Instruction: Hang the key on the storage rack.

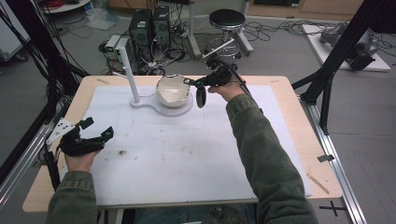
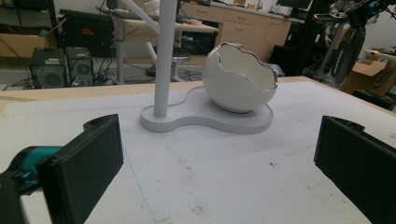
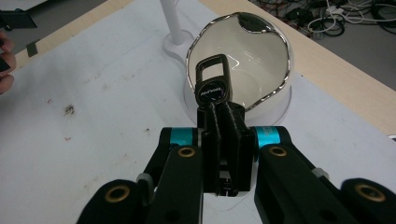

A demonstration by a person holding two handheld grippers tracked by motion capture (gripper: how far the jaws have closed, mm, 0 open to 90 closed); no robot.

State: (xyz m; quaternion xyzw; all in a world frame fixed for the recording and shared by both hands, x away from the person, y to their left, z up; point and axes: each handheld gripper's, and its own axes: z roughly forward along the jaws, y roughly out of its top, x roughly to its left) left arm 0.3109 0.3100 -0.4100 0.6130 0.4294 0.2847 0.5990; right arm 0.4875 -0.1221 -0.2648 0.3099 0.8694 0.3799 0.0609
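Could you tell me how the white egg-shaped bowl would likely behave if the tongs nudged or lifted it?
The bowl looks glazed and glossy, so it is probably slippery to grip. Its jagged thin rim suggests ceramic that could chip if knocked. Its rounded underside rests on the flat white stand, so a sideways push might rock or roll it.

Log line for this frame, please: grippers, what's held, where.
right gripper: shut on key fob, at rim of egg bowl | left gripper: open, empty, low over mat | bowl on white stand
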